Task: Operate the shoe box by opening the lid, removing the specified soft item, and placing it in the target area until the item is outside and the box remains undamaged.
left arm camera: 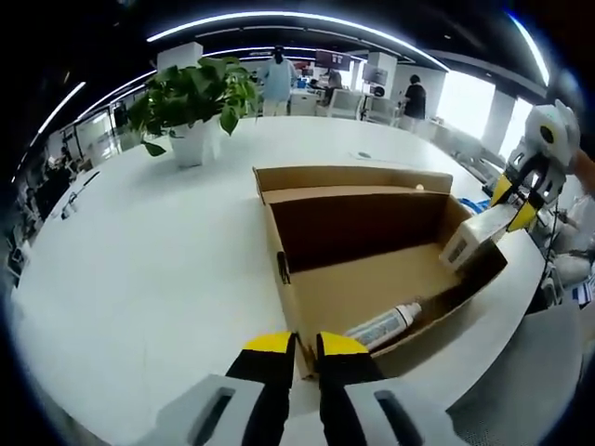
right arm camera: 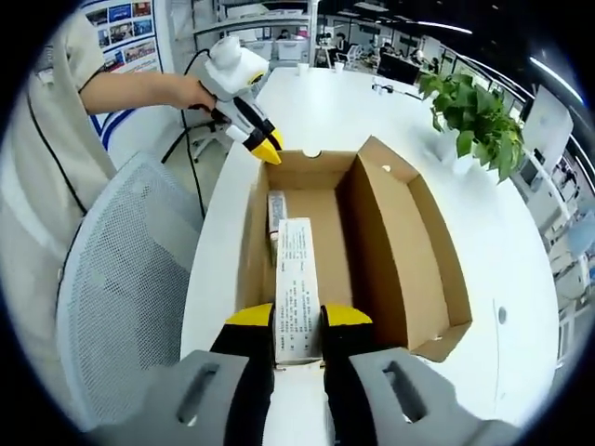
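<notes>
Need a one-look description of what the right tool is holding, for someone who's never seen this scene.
Find the open cardboard shoe box on the white table, lid folded back. At its near end the right tool grips a long, slim white carton printed with small text, angled up over the wall. Its neighbour, a tube, lies flat on the box floor; the carton is boxy and lifted.

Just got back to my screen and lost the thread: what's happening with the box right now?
A person is working an open cardboard shoe box on a white table, one hand-held gripper in each hand. The right hand-held gripper is shut on a long white carton, held over the box's near end. The left hand-held gripper clamps the box's wall. A white tube lies on the box floor. A potted plant stands beyond.
</notes>
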A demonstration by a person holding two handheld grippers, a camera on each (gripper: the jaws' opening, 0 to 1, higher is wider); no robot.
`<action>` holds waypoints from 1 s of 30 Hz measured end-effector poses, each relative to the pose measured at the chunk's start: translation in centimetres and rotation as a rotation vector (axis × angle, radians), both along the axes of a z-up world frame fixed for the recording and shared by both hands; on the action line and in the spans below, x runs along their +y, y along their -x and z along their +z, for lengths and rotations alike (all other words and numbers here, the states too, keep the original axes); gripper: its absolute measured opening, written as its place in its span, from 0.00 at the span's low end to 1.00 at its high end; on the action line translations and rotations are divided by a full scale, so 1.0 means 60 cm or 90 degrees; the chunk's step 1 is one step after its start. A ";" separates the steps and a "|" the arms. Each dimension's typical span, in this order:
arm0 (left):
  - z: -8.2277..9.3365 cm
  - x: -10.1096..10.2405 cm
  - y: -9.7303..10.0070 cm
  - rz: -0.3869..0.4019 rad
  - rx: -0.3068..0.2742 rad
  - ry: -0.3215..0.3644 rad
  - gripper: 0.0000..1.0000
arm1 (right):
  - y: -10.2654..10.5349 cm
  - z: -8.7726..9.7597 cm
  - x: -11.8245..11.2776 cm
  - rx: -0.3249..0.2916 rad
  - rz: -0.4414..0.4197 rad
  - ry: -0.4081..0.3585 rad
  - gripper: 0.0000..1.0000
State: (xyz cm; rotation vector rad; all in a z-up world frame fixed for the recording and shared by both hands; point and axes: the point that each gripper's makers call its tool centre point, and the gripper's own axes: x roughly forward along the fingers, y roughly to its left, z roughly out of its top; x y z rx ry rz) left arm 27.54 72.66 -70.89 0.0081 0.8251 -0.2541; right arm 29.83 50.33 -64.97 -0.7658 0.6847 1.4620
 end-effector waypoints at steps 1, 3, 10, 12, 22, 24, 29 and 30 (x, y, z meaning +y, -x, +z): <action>0.000 0.000 0.000 0.000 0.000 0.000 0.09 | -0.001 0.002 -0.002 -0.004 0.002 0.001 0.16; 0.000 0.000 0.000 -0.001 0.001 -0.002 0.09 | -0.004 0.008 -0.009 -0.009 0.001 -0.001 0.16; 0.000 -0.001 0.000 -0.001 0.002 -0.001 0.09 | -0.013 0.026 -0.037 -0.018 -0.001 0.000 0.16; 0.000 -0.001 0.001 -0.002 0.003 -0.002 0.09 | -0.017 0.031 -0.047 -0.023 -0.002 0.001 0.16; -0.001 -0.002 0.000 -0.004 0.009 -0.006 0.09 | -0.031 0.050 -0.094 -0.035 -0.007 0.006 0.16; -0.001 -0.002 0.000 -0.005 0.010 -0.007 0.09 | -0.035 0.051 -0.103 -0.035 -0.009 0.008 0.16; -0.001 -0.002 0.000 -0.006 0.015 -0.009 0.09 | -0.042 0.055 -0.126 -0.039 -0.012 0.012 0.16; -0.001 -0.002 -0.001 -0.006 0.016 -0.009 0.09 | -0.045 0.055 -0.133 -0.040 -0.014 0.014 0.16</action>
